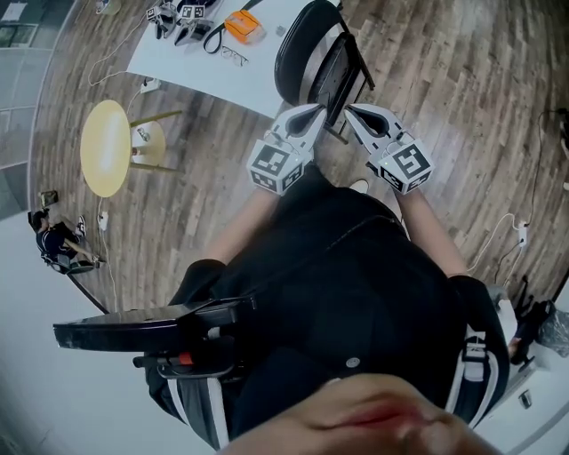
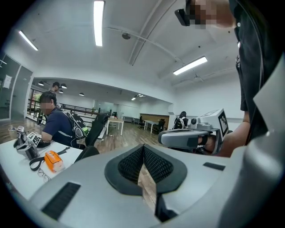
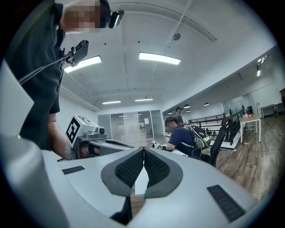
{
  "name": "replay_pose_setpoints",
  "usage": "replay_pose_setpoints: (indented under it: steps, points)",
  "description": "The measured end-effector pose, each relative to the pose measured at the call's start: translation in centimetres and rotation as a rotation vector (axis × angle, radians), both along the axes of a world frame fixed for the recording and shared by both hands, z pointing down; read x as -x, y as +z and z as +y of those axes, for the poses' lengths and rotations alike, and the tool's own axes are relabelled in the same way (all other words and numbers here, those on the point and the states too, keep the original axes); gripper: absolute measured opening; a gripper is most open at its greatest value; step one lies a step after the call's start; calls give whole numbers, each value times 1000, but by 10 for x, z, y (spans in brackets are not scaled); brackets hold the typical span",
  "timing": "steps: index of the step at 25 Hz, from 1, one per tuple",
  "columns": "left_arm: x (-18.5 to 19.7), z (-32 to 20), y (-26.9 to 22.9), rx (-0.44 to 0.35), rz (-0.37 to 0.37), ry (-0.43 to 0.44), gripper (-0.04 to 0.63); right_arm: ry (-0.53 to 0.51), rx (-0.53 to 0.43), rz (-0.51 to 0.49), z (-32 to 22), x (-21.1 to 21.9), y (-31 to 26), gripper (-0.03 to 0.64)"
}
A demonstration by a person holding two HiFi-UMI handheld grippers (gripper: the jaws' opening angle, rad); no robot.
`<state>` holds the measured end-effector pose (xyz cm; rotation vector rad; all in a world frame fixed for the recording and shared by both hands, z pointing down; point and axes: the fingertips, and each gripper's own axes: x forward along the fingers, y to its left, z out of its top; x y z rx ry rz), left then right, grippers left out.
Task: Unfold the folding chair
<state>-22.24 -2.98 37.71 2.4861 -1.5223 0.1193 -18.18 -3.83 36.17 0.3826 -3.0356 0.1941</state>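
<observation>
The folding chair [image 1: 316, 58] is black with a rounded seat and back. It stands folded on the wood floor beside the white table, just beyond both grippers in the head view. My left gripper [image 1: 316, 110] and right gripper [image 1: 349, 109] are held side by side in front of the person's body. Their tips point at the chair and seem close to its lower frame; contact cannot be told. In the left gripper view the left gripper [image 2: 143, 153] has its pads together with nothing between them. The right gripper [image 3: 144, 156] is likewise shut and empty.
A white table [image 1: 191, 67] at the left of the chair carries an orange object [image 1: 242, 25], glasses and spare grippers. A yellow round stool [image 1: 105, 147] stands further left. A seated person [image 2: 58, 124] is at the table. Cables lie on the floor at the right [image 1: 511, 231].
</observation>
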Motion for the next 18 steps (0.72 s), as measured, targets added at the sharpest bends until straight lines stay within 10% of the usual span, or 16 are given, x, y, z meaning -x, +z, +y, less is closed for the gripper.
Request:
replay_pose_setpoints:
  steps: [18]
  points:
    - [117,-109,45,120,-15,144,5,192,52,29,-95,121,27,9]
